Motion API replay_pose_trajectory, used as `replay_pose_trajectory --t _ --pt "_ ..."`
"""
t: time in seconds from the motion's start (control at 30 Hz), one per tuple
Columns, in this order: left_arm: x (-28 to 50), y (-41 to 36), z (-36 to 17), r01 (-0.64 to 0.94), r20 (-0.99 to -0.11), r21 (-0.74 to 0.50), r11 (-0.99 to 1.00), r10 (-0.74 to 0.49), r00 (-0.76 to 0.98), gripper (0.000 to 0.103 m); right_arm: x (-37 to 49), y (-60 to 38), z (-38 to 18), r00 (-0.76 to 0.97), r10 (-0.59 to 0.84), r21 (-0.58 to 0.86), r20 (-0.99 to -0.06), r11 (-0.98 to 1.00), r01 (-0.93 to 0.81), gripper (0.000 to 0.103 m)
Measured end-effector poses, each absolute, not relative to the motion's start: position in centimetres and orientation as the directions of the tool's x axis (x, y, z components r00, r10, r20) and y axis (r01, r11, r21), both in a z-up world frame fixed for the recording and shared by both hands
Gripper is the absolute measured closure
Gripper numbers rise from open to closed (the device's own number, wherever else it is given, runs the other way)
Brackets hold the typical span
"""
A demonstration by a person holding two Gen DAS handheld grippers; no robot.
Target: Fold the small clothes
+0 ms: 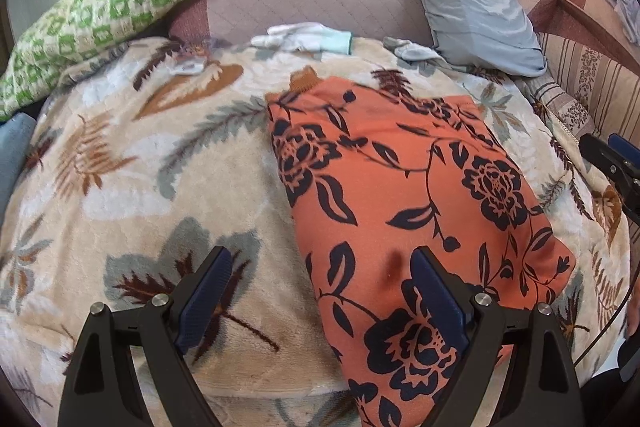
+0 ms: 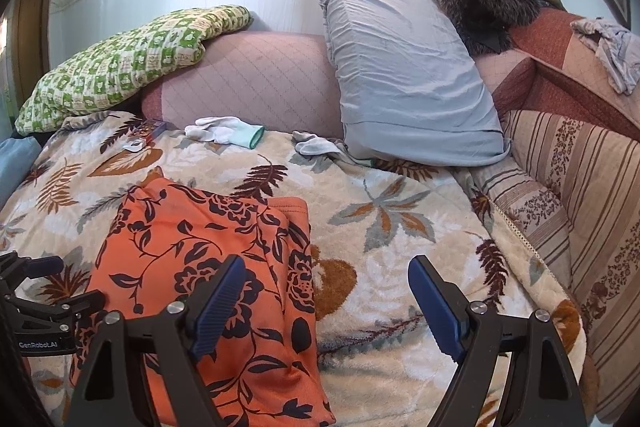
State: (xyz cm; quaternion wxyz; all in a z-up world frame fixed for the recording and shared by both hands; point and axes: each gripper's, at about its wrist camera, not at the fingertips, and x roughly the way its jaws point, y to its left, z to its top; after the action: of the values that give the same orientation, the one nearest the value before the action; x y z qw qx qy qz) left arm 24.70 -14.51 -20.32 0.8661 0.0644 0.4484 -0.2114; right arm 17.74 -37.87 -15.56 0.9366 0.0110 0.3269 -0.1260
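An orange garment with a black flower print (image 1: 404,195) lies folded flat on a leaf-patterned blanket (image 1: 132,183). My left gripper (image 1: 320,287) is open and empty, held over the garment's left edge. In the right wrist view the garment (image 2: 200,259) lies at lower left, and my right gripper (image 2: 326,295) is open and empty over its right edge. The left gripper (image 2: 44,303) shows at the far left there, and the right gripper (image 1: 616,163) shows at the right edge of the left wrist view.
White gloves (image 2: 224,131) and a grey sock (image 2: 316,145) lie at the blanket's far edge. A grey pillow (image 2: 404,67), a green checked pillow (image 2: 128,63), a pink bolster (image 2: 256,83) and a dark fur hat (image 2: 488,11) stand behind. A striped sofa arm (image 2: 592,187) rises on the right.
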Motion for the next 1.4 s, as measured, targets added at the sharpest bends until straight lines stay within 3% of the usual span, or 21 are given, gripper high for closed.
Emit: replay_pose_trajectory --t 0.5,1.13,1.27,1.4 --pt "23.1 -13.9 -16.8 0.401 -0.714 0.083 0.912 -0.227 0.663 0.012 18.4 -37.0 -16.6 0.746 -0.218 -0.068 -0.630 0.972 0.227 0.018" --pt "23.5 -11.3 -14.9 0.303 -0.667 0.104 0.947 -0.159 0.728 0.012 18.6 -37.5 -17.1 0.734 -0.193 -0.030 -0.651 0.973 0.229 0.018" --pt "24.7 -11.2 -16.9 0.352 -0.754 0.005 0.936 -0.228 0.616 0.012 19.7 -39.1 -18.6 0.687 -0.068 0.099 -0.724 0.974 0.202 0.018" --pt "26.1 -11.2 -19.7 0.377 -0.832 -0.149 0.914 -0.322 0.451 0.012 20.8 -43.2 -21.5 0.619 0.187 0.384 -0.763 0.901 0.202 0.017"
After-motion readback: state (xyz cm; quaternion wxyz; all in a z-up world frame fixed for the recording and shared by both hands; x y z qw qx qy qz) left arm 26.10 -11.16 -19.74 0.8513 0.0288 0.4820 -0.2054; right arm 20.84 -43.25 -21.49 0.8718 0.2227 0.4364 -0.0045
